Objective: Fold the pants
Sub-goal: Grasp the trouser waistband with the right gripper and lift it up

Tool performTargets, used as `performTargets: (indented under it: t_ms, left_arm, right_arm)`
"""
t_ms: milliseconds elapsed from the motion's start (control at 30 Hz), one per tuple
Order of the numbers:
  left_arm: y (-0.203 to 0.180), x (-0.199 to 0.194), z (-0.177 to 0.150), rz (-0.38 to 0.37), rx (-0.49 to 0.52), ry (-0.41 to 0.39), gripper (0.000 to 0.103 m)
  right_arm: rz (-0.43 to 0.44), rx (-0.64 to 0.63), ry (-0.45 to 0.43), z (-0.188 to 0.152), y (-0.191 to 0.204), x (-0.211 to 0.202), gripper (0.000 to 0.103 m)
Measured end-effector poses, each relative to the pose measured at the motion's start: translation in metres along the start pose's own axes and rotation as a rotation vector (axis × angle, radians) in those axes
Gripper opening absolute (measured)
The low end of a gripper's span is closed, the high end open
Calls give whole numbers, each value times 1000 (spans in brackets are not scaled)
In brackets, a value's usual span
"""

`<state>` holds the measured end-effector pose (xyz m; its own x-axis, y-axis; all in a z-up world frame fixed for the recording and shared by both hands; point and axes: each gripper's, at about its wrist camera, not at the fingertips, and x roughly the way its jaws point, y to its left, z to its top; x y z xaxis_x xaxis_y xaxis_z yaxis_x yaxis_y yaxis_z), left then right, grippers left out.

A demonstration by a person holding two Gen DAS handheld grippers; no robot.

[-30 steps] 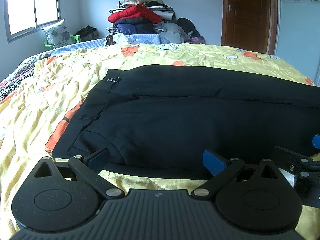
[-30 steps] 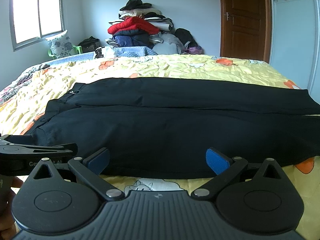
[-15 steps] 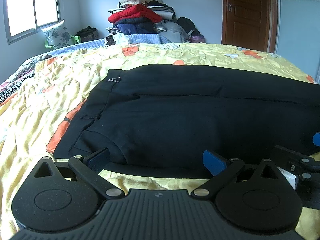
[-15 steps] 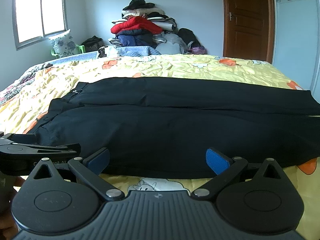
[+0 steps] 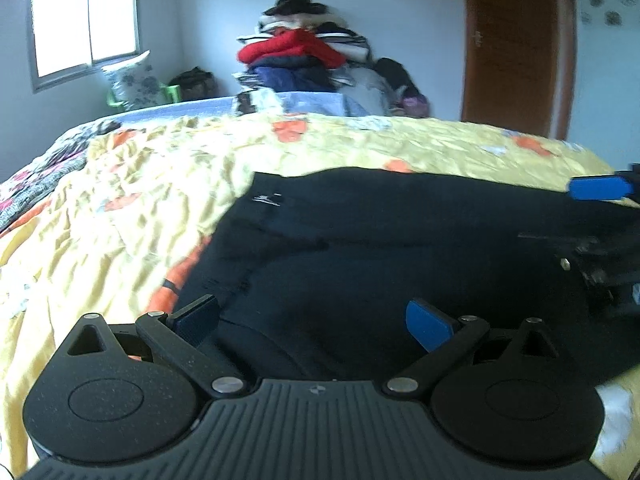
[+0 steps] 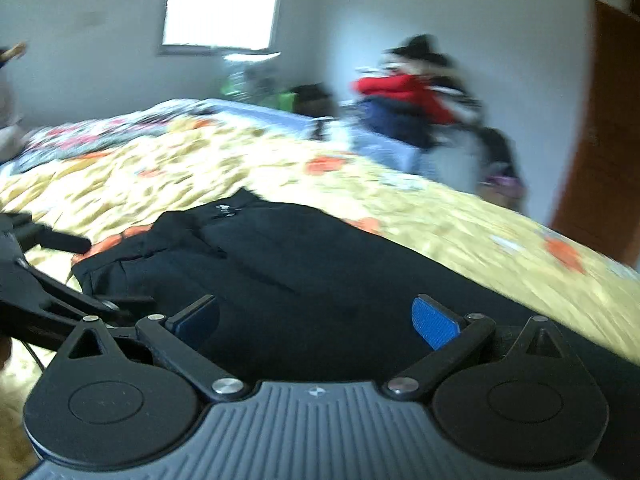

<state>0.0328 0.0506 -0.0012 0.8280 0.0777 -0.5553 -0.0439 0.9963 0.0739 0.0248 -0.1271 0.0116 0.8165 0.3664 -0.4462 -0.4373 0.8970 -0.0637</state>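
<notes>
Black pants (image 5: pixel 392 240) lie flat across a yellow patterned bedspread (image 5: pixel 132 208), waistband to the left, legs running off to the right. My left gripper (image 5: pixel 312 322) is open low over the near edge of the pants by the waist. My right gripper (image 6: pixel 316 320) is open too, hovering over the pants (image 6: pixel 280 272) and turned toward the waistband; this view is blurred. In the left wrist view the right gripper's blue fingertip (image 5: pixel 600 189) and black body show at the right edge. The left gripper's black frame (image 6: pixel 36 280) shows at the left of the right wrist view.
A pile of clothes (image 5: pixel 308 56) with a red garment on top stands behind the bed's far edge. A brown door (image 5: pixel 516 48) is at the back right, a window (image 5: pixel 84 20) at the back left. Bare bedspread lies left of and beyond the pants.
Both grippers have moved forward over the pants. The right gripper has swung left toward the waistband and tilted, blurring its view. Both stay open, and the pants have not moved.
</notes>
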Motion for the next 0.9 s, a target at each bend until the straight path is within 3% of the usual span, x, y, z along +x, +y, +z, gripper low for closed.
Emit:
performTargets:
  t_ms: [133, 333, 533, 667, 700, 767, 833, 900]
  left_arm:
    - [18, 18, 15, 26, -28, 34, 102]
    - [29, 48, 36, 48, -24, 64, 102]
    - [33, 82, 60, 22, -17, 107, 102]
    - [39, 111, 81, -7, -46, 150, 101]
    - [41, 120, 88, -23, -67, 164, 101]
    - [48, 137, 103, -49, -128, 183, 101]
    - [54, 152, 116, -80, -199, 196, 101]
    - [60, 170, 129, -127, -276, 227, 101]
  right_arm:
    - [118, 9, 82, 26, -44, 68, 103]
    - [204, 119, 192, 55, -103, 163, 103]
    - [260, 72, 280, 63, -134, 236, 99]
    - [391, 53, 341, 61, -141, 256, 59]
    - [415, 33, 345, 61, -140, 255, 53]
    - [428, -10, 345, 61, -138, 247, 19]
    - [404, -93, 306, 60, -127, 231, 8]
    - [351, -231, 254, 57, -107, 209, 6]
